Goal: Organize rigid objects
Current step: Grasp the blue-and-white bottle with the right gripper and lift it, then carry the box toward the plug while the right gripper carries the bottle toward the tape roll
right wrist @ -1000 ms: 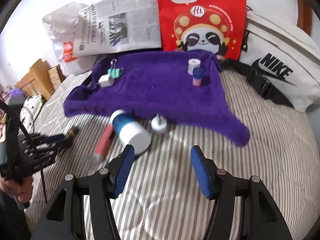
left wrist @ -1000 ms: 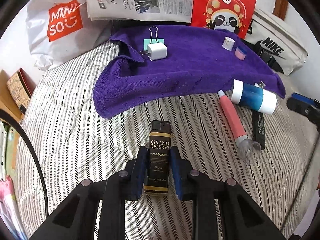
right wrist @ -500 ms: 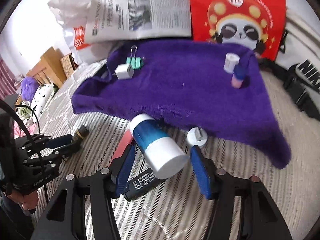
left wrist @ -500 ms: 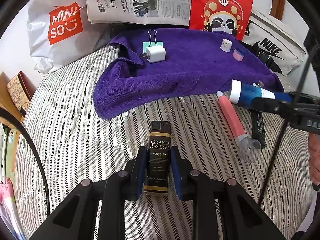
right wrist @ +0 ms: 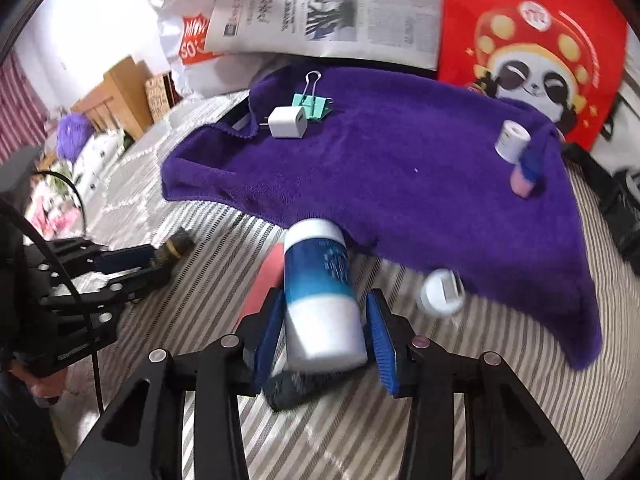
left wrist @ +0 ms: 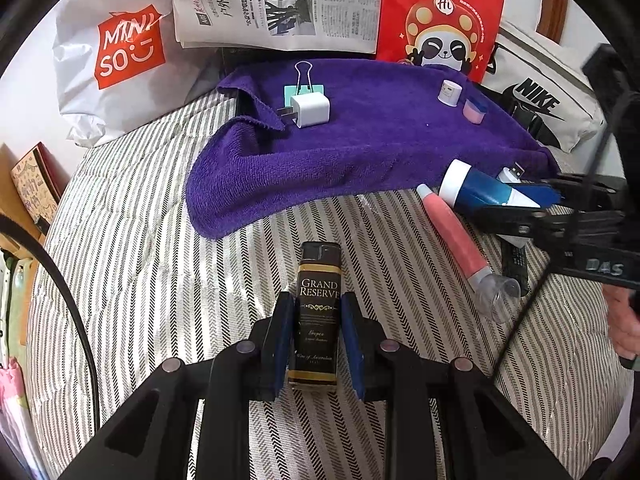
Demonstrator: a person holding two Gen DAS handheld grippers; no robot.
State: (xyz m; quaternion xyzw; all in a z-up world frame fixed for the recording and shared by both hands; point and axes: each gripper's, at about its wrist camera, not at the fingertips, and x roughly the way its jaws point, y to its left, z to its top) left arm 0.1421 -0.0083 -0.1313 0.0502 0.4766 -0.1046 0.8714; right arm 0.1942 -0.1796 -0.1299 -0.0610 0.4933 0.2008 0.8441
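Now the right gripper (right wrist: 322, 334) closes around the blue-and-white bottle (right wrist: 320, 292), lying between its fingers, long axis pointing away (left gripper (left wrist: 316, 340) clamps the lighter (left wrist: 319, 312)).

light: bright, even, soft shadows | left wrist view: sharp | right wrist view: motion-blurred, worst near the blue-and-white bottle (right wrist: 320, 292) | edges: fisheye bending, black corner vignette

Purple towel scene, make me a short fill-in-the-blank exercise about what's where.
The white charger lies on the ___ towel.
The left tool is shut on the black ___ lighter.
The blue and white bottle lies between the ___ tool's pads.

Missing words: purple; Grand Reserve; right
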